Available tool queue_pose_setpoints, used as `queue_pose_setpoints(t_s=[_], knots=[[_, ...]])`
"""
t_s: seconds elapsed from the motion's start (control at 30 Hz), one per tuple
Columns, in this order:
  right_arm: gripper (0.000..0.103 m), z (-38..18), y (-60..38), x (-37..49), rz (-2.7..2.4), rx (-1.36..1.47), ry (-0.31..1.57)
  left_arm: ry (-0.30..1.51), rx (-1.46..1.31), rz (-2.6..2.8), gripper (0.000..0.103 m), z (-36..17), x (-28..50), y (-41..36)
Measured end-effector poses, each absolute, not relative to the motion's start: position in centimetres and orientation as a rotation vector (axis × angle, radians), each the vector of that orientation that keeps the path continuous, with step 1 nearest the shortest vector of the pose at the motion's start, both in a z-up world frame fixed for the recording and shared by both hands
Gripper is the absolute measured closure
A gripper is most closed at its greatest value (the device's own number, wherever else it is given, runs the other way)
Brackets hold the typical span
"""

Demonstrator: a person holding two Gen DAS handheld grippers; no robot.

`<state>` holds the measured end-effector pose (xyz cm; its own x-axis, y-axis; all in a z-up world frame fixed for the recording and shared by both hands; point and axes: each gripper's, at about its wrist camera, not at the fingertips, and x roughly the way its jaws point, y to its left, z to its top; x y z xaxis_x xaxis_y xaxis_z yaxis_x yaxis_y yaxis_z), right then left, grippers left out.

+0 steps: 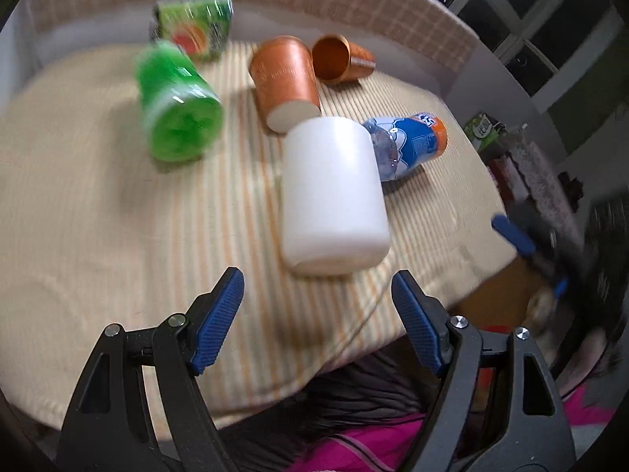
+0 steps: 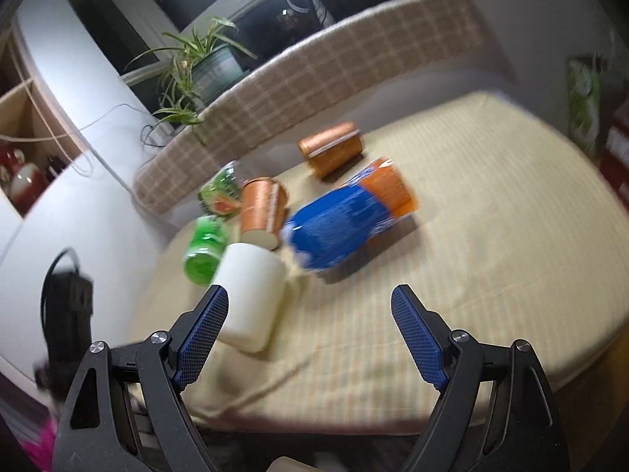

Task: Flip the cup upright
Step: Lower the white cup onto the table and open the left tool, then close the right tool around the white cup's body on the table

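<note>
A white cup point(image 1: 332, 192) lies on its side on the striped cloth, its closed base toward me; it also shows in the right wrist view point(image 2: 251, 295). Two orange cups lie on their sides behind it: one point(image 1: 285, 80) base toward me, one point(image 1: 340, 59) with its mouth showing. They also show in the right wrist view, the near one point(image 2: 261, 208) and the far one point(image 2: 330, 149). My left gripper point(image 1: 318, 291) is open and empty, just short of the white cup. My right gripper point(image 2: 310, 310) is open and empty, its left finger beside the white cup.
A green bottle point(image 1: 177, 110), a green carton point(image 1: 192, 25) and a blue-and-orange bottle point(image 1: 405, 145) lie on the table point(image 1: 78, 216). A padded checked rim point(image 2: 314, 74) runs behind. A plant point(image 2: 196, 63) stands beyond it. The table's front edge is near both grippers.
</note>
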<state>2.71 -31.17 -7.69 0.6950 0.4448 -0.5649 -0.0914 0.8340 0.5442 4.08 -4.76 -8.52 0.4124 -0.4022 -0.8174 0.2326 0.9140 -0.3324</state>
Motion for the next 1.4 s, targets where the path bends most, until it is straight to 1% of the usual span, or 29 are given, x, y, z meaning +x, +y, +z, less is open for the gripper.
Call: queue_pose_setpoints(t_s=[0.17, 0.27, 0.33, 0.5, 0.6, 0.77, 0.8, 0.83, 0.87, 0.93, 1.0, 1.23, 1.4], knots=[[0.018, -8.2, -28.9, 5.5, 0.420, 0.590, 0.859, 0.899, -0.159, -0.302, 0.023, -6.0, 0.6, -3.1], [0.018, -8.3, -27.5, 7.1, 0.444, 0.585, 0.897, 0.803, -0.124, -0.224, 0.023, -5.0, -0.7, -2.7], [0.018, -8.5, -26.6, 8.2, 0.441, 0.583, 0.929, 0.777, -0.135, -0.201, 0.023, -4.8, -1.1, -2.3], [0.018, -10.2, -25.4, 11.0, 0.455, 0.644, 1.057, 0.781, -0.140, -0.214, 0.023, -4.9, -1.2, -1.6], [0.018, -10.6, -25.1, 11.5, 0.468, 0.674, 1.087, 0.787, -0.116, -0.223, 0.023, -5.2, -1.3, -2.1], [0.018, -11.7, -24.5, 12.4, 0.485, 0.730, 1.135, 0.815, -0.152, -0.257, 0.023, -6.1, -0.9, -2.4], [0.019, -12.0, -24.3, 12.6, 0.487, 0.736, 1.147, 0.821, -0.154, -0.265, 0.023, -6.2, -0.8, -2.5], [0.023, -12.2, -24.2, 12.8, 0.485, 0.736, 1.153, 0.826, -0.155, -0.271, 0.023, -6.3, -0.7, -2.5], [0.023, -12.4, -24.1, 13.0, 0.482, 0.735, 1.160, 0.831, -0.157, -0.272, 0.023, -6.5, -0.7, -2.5], [0.024, -12.6, -23.9, 13.3, 0.485, 0.734, 1.166, 0.837, -0.165, -0.275, 0.023, -6.6, -0.6, -2.5], [0.032, -12.7, -23.7, 13.6, 0.485, 0.723, 1.170, 0.842, -0.170, -0.272, 0.023, -6.8, -0.5, -2.3], [0.032, -12.6, -23.0, 14.0, 0.508, 0.690, 1.165, 0.844, -0.177, -0.252, 0.023, -7.0, 0.0, -2.0], [0.032, -11.8, -23.0, 13.1, 0.528, 0.631, 1.116, 0.834, -0.179, -0.245, 0.023, -6.9, 0.2, -1.8]])
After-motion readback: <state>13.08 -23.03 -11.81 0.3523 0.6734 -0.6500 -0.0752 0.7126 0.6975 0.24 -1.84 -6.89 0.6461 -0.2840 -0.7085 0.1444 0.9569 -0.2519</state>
